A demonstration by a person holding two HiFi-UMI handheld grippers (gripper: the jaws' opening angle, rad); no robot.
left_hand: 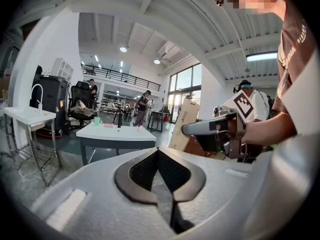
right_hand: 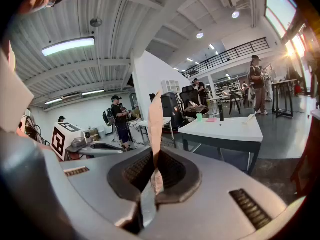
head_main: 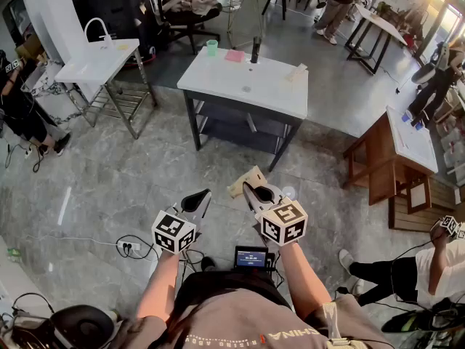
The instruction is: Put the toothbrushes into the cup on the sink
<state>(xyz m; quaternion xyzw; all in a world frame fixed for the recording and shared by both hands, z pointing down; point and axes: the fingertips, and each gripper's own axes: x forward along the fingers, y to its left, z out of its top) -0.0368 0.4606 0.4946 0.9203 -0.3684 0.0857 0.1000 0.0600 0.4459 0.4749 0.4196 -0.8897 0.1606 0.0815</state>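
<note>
My right gripper (head_main: 248, 189) (right_hand: 154, 156) is shut on a thin tan flat pack (head_main: 244, 181) (right_hand: 155, 118), seen edge-on between its jaws; what the pack contains I cannot tell. The same pack (left_hand: 183, 124) shows in the left gripper view. My left gripper (head_main: 203, 195) (left_hand: 158, 151) is shut and holds nothing. Both hang over the grey floor, well short of the white table (head_main: 270, 93). On that table stand a green cup (head_main: 211, 47) (right_hand: 199, 117), a pink item (head_main: 235, 55), a black upright object (head_main: 256, 49) and a pale long item (head_main: 296, 73). A white sink stand (head_main: 94, 62) with a tap is at far left.
A wooden desk (head_main: 396, 151) stands at the right. Cables and a power strip (head_main: 129, 247) lie on the floor at lower left. People stand at the left edge, at the far back and at lower right. An office chair (head_main: 190, 9) is behind the table.
</note>
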